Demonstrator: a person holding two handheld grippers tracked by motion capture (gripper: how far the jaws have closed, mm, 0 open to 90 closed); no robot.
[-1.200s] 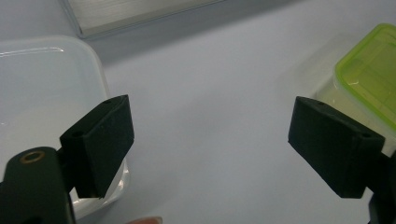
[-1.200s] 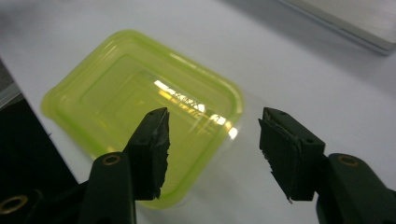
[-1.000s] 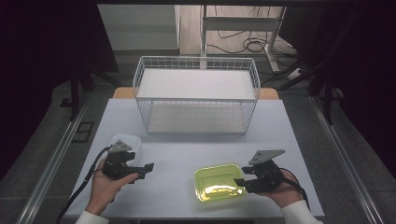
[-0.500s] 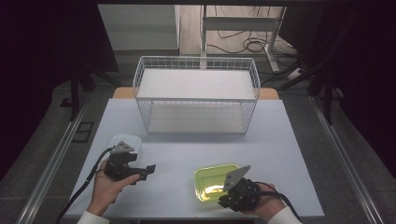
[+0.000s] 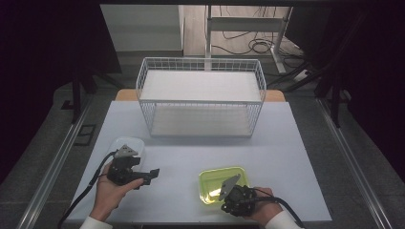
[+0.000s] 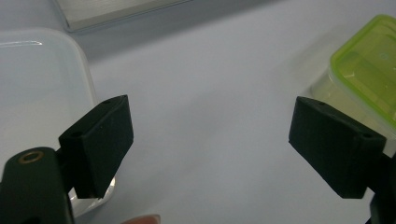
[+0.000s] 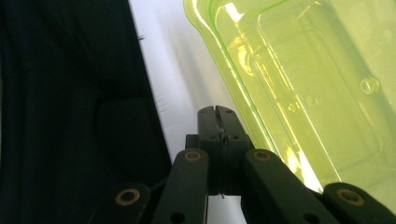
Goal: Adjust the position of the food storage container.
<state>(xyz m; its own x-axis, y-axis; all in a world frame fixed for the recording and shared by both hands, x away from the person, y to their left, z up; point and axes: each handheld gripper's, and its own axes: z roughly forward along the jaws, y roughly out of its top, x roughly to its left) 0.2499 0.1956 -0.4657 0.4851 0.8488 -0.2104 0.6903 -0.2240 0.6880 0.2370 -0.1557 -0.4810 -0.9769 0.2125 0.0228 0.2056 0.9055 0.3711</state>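
A container with a lime-green lid (image 5: 220,180) (image 7: 303,93) (image 6: 369,60) sits near the table's front edge. My right gripper (image 5: 225,203) (image 7: 217,119) lies low at its near rim, pointing left. Its jaws have just been closing and now meet, with nothing seen between them; the lid's rim runs just beside the right jaw. My left gripper (image 5: 150,174) (image 6: 210,149) hovers open over bare table, with nothing between its pads. A clear white container (image 5: 128,143) (image 6: 37,93) stands just beside its left jaw.
A white wire basket (image 5: 200,102) stands at the back of the white table (image 5: 286,157), with nothing in it. The table's front edge (image 7: 149,93) runs close to my right gripper, with dark floor beyond. Cables trail from both grippers towards the person.
My right gripper has swung from the green container's right side down to its near rim, and its jaws have gone from open to shut. The left gripper has stayed put.
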